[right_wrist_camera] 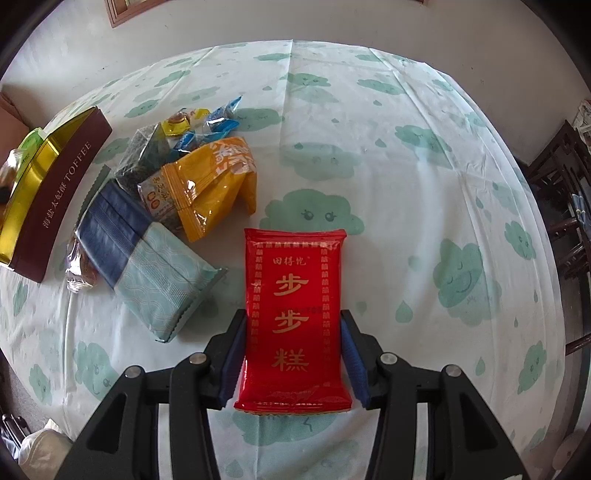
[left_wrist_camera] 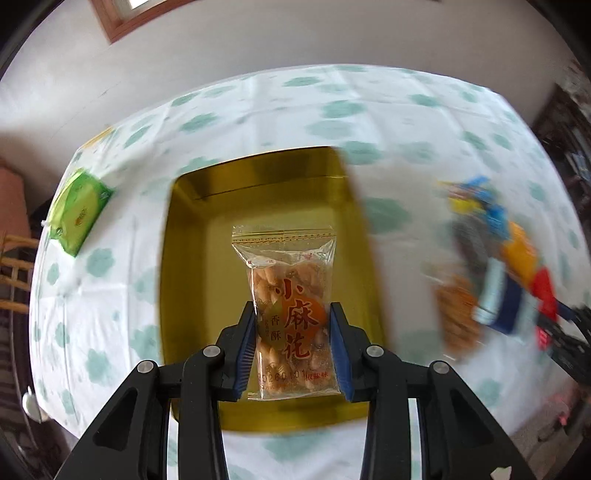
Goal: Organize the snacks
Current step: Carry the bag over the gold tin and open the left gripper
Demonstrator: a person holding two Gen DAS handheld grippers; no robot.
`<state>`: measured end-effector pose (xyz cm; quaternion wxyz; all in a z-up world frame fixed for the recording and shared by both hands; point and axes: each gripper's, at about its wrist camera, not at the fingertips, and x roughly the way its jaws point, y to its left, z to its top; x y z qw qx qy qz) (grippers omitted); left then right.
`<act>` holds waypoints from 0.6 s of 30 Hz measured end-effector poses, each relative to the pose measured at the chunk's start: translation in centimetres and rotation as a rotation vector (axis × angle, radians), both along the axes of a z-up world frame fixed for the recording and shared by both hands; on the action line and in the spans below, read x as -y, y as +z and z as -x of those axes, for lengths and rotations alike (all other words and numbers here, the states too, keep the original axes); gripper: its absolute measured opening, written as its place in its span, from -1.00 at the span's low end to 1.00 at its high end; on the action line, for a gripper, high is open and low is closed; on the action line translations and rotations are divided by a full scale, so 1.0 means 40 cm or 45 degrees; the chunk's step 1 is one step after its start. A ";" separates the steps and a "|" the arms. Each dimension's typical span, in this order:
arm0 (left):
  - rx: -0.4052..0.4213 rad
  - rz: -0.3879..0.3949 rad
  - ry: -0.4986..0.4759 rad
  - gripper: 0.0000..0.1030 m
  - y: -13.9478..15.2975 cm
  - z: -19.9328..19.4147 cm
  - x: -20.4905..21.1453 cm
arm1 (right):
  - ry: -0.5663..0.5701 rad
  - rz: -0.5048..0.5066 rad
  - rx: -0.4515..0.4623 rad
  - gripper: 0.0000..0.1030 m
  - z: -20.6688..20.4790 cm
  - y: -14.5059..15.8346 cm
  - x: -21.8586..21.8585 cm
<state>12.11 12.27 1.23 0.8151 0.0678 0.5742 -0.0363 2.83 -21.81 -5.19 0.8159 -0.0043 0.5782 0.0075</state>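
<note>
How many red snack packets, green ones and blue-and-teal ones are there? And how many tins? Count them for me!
Red packet: 1
Green packet: 1
Blue-and-teal packet: 1
Tin: 1
Total: 4

Probably a home dining room: a round table under a cloud-print tablecloth stands against a plain white wall, with dark wooden chairs beside it and a wood-framed window above.
</note>
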 end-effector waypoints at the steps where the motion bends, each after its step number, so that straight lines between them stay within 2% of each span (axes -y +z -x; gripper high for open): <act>1: -0.013 0.000 0.006 -0.35 -0.014 -0.019 -0.018 | -0.003 0.002 -0.002 -0.04 0.000 0.000 -0.001; 8: -0.085 -0.028 0.027 -0.35 -0.099 -0.108 -0.091 | -0.022 0.002 -0.024 -0.04 -0.005 -0.002 -0.002; 18: -0.123 -0.023 0.022 -0.35 -0.150 -0.135 -0.111 | -0.042 0.002 -0.054 -0.04 -0.012 -0.004 -0.002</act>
